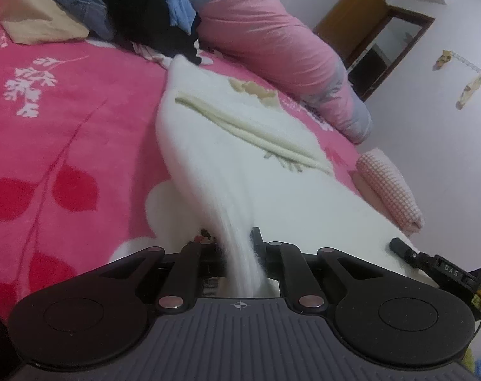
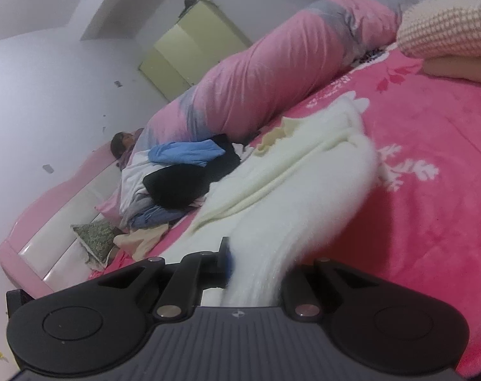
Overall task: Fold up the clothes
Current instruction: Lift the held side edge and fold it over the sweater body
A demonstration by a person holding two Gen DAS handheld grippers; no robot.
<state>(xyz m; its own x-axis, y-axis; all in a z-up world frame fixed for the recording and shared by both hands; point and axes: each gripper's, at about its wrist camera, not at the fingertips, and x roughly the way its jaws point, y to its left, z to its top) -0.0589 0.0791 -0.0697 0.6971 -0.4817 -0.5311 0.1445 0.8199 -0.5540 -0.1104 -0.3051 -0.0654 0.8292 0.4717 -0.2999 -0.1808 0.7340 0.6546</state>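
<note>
- Gripping the white fuzzy garment [image 1: 215, 158], your left tool [image 1: 232, 244] is clenched on its bunched fabric.
- Your right tool [image 2: 256, 263] clamps another bunch of it above the pink bed [image 2: 431, 222].

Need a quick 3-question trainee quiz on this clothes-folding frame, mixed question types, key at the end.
1. True or false: both grippers are shut on the white fuzzy garment.
2. What does the garment rest on beyond the grippers? A) a wooden table B) the pink bedspread C) the floor
3. Fill in: the pile of unfolded clothes lies next to the rolled pink ____.

Key:
1. True: left gripper and right gripper each pinch white fabric.
2. B
3. duvet
</note>
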